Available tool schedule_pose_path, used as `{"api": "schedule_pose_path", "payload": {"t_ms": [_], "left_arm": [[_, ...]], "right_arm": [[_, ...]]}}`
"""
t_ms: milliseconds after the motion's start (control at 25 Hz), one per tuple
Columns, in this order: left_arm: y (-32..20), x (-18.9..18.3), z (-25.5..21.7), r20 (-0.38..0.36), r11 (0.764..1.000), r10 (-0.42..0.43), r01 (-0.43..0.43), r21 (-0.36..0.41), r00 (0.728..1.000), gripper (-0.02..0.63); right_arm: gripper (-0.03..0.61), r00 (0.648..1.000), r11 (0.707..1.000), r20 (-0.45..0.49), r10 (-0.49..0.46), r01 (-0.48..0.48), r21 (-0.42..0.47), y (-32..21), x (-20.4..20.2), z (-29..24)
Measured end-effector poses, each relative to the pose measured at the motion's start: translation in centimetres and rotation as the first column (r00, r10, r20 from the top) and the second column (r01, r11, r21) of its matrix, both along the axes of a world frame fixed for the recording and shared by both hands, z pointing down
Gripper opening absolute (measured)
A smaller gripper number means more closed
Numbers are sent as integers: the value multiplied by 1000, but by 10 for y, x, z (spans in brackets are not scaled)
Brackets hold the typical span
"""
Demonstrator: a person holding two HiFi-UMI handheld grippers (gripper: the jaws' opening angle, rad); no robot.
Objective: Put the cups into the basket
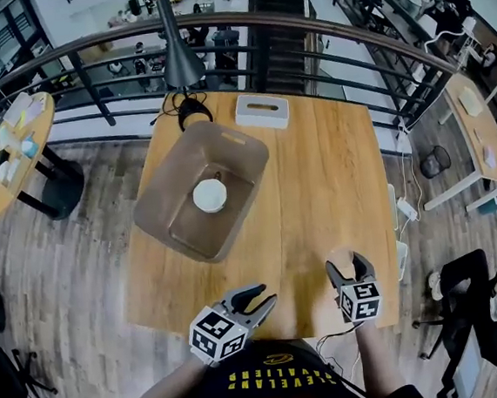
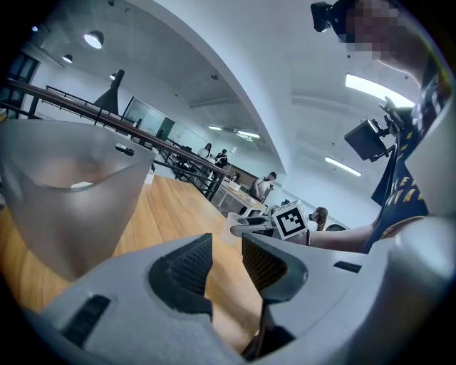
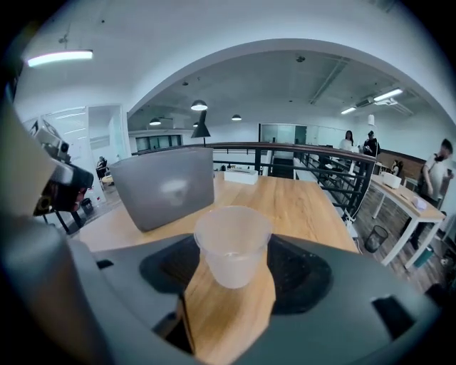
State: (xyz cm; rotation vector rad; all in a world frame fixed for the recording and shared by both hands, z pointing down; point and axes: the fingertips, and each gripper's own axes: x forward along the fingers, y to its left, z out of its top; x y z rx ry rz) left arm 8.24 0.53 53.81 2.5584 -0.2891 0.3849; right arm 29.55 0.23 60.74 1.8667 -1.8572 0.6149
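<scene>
Right tool (image 1: pixel 346 272) holds a clear cup (image 3: pixel 233 246) at the surface's (image 1: pixel 316 170) near edge; left tool (image 1: pixel 261 297) narrow, empty

A white box (image 1: pixel 262 111) sits at the far edge of the wooden table (image 1: pixel 325 178). A black lamp (image 1: pixel 180 59) stands near it. A dark railing (image 1: pixel 337 32) curves behind.
</scene>
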Motion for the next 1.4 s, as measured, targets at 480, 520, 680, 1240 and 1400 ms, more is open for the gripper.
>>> {"api": "schedule_pose_path", "payload": {"t_ms": [480,520,680,1240,1400], "left_arm": [[-28,-111,18,-5,999,-38,38,-35,999,118],[-29,-116,19,-3,998,-43,43,-35,999,118],[-36,-134,16,-3,996,-91,91,-20,996,118],[-20,-143,-10,38,945,-326,324,48,945,118],[-17,-154,-10,42,931,-364,362,46,931,118]], "right_arm": [[302,998,990,33,-60,56,127,-56,-92,-86],[302,997,988,40,-71,65,139,-61,-97,-94],[302,987,973,47,-153,143,179,-81,-120,-121],[302,829,795,0,-559,537,281,-156,-201,-176],[302,798,768,17,-603,574,284,-170,-224,-179]]}}
